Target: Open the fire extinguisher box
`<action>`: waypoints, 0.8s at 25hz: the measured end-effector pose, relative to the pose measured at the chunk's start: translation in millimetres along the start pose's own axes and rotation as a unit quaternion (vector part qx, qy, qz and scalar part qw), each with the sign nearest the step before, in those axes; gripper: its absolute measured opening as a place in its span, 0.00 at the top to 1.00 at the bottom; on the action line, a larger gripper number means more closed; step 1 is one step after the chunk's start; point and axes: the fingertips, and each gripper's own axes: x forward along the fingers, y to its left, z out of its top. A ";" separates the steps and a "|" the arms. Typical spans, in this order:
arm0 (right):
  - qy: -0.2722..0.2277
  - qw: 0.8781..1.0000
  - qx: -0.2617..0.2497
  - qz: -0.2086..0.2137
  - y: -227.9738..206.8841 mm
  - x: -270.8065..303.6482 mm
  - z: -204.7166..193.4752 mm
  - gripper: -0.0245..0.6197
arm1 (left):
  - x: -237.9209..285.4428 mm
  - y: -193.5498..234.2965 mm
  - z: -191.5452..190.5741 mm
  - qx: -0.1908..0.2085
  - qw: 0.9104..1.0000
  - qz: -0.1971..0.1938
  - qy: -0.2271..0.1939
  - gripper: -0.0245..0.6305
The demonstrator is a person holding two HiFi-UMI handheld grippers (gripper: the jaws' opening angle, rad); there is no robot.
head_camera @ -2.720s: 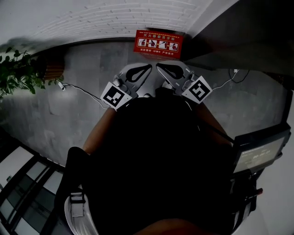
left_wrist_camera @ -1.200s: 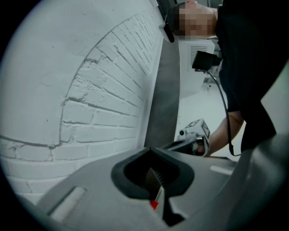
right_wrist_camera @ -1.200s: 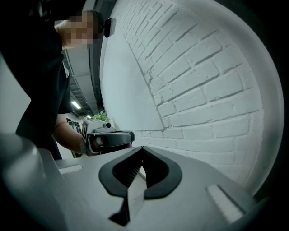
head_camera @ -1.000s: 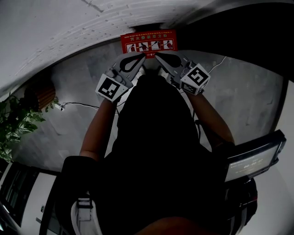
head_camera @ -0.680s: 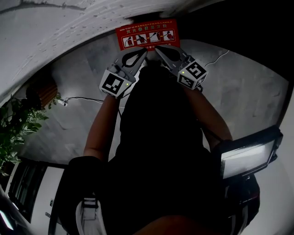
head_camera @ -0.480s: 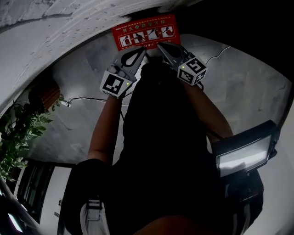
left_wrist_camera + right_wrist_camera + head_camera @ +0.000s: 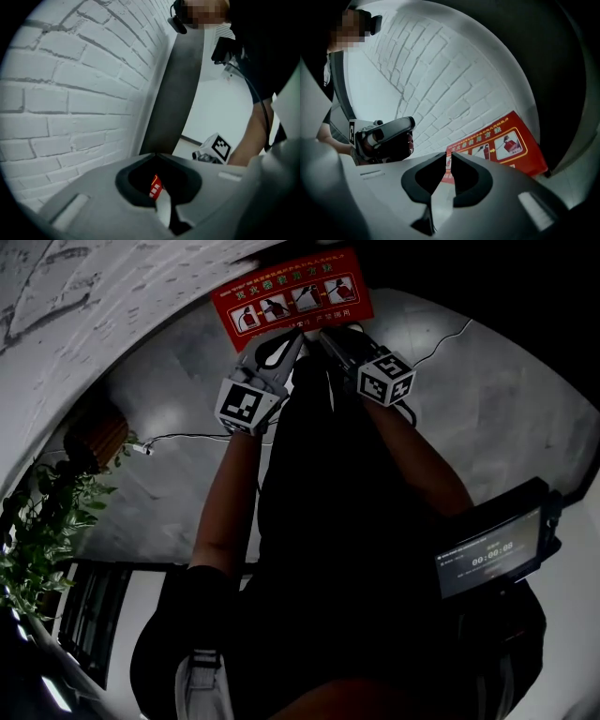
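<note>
The fingers [image 7: 471, 180] of the right gripper [image 7: 446, 155] are just opening: only a thin slit shows between their tips and nothing is in it. The left gripper [image 7: 157, 154] has its tips pressed together and holds nothing. The fire extinguisher box [image 7: 291, 298] is a red panel with picture instructions, set at the foot of the brick wall [image 7: 94, 296], with its long side running left to right along that wall. In the head view the 2 grippers point side by side at its near edge, tips just short of it, neither clearly nearer. From the right gripper the red face [image 7: 501, 145] lies straight ahead and a little to the right. My judgement is that the right gripper is better placed to catch an edge.
</note>
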 end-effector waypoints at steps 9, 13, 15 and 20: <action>0.046 0.995 0.081 -0.026 -57.9 13.2 -62.7 0.76 | 29.7 -1.6 -51.0 0.002 1.000 -0.005 0.026 0.96; 0.046 0.991 0.127 -0.018 -65.7 22.6 -80.3 0.75 | 31.7 -0.6 -64.9 0.000 0.999 0.000 0.034 0.96; 0.039 0.987 0.156 -0.019 -69.9 25.3 -81.9 0.74 | 32.3 -1.3 -65.2 -0.001 0.999 0.000 0.035 0.96; 0.012 0.975 0.223 -0.018 -82.7 31.9 -84.6 0.71 | 31.2 -1.3 -71.5 -0.005 0.999 0.000 0.038 0.96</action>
